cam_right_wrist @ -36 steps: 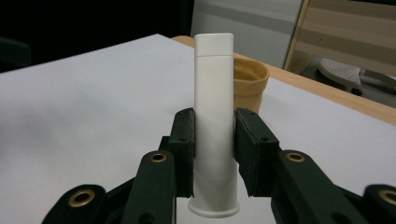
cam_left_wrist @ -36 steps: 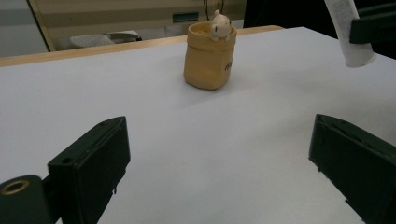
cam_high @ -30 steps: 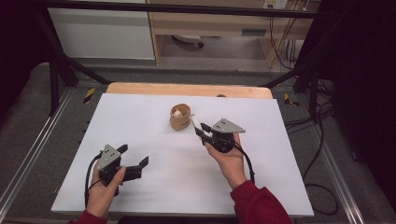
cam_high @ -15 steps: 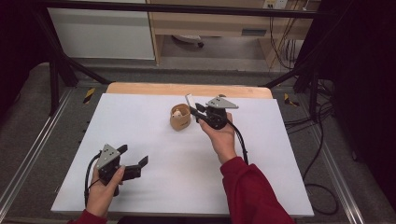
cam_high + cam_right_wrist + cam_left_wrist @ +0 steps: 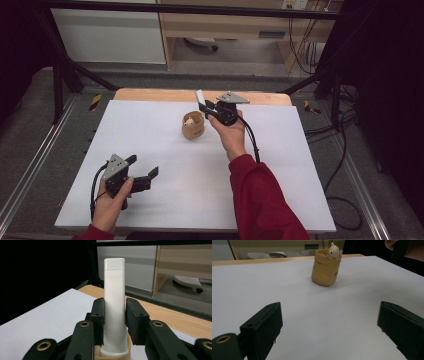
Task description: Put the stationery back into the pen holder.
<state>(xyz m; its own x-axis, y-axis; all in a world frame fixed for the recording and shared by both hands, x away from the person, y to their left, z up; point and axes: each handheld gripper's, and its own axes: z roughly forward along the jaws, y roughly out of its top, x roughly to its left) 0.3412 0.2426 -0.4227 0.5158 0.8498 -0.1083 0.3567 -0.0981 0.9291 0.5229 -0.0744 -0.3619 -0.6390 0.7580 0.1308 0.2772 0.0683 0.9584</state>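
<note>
The right gripper [image 5: 207, 107] clamps a white tube [image 5: 114, 307] between its pads, long axis upright, cap end up, held at the table's far edge just beside the tan pot [image 5: 193, 125]. In the left gripper view, a small white figure [image 5: 333, 251] sits at the pot's rim. The left gripper [image 5: 145, 172] rests wide open, holding nothing.

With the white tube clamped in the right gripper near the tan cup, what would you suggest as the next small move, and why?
Probably carry the white tube a little further toward the tan cup and lower it into the mouth. The right gripper grips it upright beside the cup, and the cup's opening has room next to the small white figure.
</note>
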